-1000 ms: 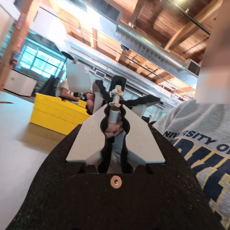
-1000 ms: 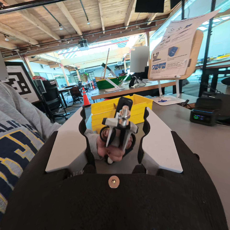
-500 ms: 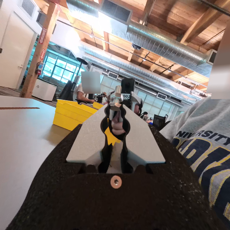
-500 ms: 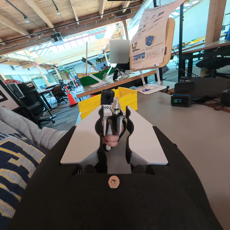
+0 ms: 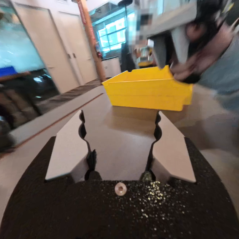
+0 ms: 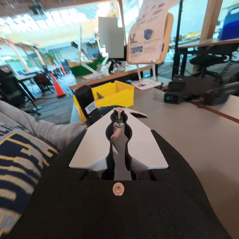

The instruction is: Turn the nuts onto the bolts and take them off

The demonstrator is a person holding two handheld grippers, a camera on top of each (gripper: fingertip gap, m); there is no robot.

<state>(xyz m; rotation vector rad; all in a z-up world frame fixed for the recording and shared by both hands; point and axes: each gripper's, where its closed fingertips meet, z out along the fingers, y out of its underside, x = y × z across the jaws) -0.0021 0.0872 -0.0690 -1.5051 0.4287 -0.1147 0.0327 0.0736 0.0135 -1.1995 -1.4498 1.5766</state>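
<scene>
My right gripper [image 6: 119, 112] is shut on a silver bolt [image 6: 118, 114], which stands upright between the fingertips. A silver hex nut [image 6: 119, 124] sits on the thread just below the grip. My left gripper [image 5: 119, 111] is open and empty, low over the grey table [image 5: 122, 142] and pointing at a yellow bin [image 5: 146, 94]. In the right wrist view the left gripper's black camera body [image 6: 84, 95] shows just behind the bolt. In the left wrist view the right gripper is a blur at the upper right, above the bin.
The yellow bin [image 6: 113, 95] stands at the table's far side. A clipboard on a white stand [image 6: 148, 38] and a small black device [image 6: 173, 95] sit to the right. A person's grey sleeve [image 6: 38, 129] is at the left. Left tips to right tips: about 9 centimeters.
My left gripper has let go of the bolt, opened and swung down toward the table. My right gripper has closed on the bolt and holds it alone.
</scene>
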